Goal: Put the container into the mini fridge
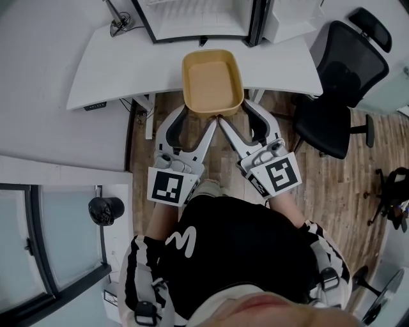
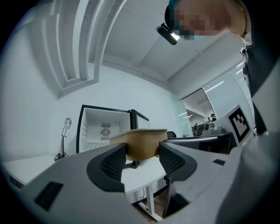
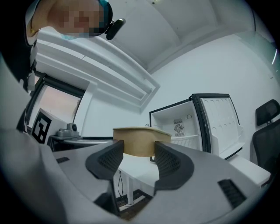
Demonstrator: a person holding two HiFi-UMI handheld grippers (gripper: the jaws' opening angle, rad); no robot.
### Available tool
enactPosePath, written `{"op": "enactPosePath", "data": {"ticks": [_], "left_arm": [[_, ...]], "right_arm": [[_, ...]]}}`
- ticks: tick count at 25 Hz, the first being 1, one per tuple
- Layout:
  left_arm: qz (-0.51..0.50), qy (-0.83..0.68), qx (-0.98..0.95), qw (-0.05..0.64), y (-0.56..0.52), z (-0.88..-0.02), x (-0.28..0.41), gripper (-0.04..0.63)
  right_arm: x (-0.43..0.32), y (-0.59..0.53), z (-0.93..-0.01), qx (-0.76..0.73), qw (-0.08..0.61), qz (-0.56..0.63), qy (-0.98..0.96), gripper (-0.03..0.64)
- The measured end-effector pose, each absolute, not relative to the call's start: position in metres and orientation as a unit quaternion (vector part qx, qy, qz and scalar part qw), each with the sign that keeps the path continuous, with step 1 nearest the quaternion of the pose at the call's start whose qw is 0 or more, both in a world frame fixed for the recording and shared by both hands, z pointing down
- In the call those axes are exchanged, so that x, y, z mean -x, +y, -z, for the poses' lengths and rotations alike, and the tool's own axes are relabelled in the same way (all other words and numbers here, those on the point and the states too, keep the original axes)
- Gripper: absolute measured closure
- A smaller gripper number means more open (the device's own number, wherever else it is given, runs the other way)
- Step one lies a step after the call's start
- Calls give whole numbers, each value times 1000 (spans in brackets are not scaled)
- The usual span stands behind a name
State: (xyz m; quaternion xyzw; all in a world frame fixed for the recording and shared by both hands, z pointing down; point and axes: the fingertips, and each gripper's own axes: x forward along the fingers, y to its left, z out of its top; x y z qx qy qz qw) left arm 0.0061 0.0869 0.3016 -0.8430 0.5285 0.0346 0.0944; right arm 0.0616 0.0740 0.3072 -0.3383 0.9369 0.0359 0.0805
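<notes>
An empty tan container [image 1: 212, 83] hangs in the air over the front edge of the white desk [image 1: 96, 67]. My left gripper [image 1: 201, 116] and my right gripper [image 1: 233, 114] are both shut on its near wall, side by side. In the left gripper view the container [image 2: 140, 142] sits pinched between the dark pads of the left gripper [image 2: 142, 159]. The right gripper view has the container [image 3: 140, 140] clamped the same way in the right gripper [image 3: 138, 156]. The mini fridge [image 1: 198, 19] stands open on the desk just beyond; its white inside [image 2: 105, 131] [image 3: 183, 124] looks bare.
A black office chair [image 1: 345, 83] stands right of the desk. A small stand with a cable [image 1: 118, 24] sits on the desk's far left. A black round object [image 1: 105, 207] rests on a white ledge to my left. Wooden floor [image 1: 332, 191] lies below.
</notes>
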Motion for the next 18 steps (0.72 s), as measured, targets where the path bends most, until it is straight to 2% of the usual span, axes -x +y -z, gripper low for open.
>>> {"op": "enactPosePath", "data": {"ticks": [18], "left_arm": [[-57,519,846,109,79,-294,-11,354]], "right_arm": [[-66,65,-304,340,88,-46,935,388]]}}
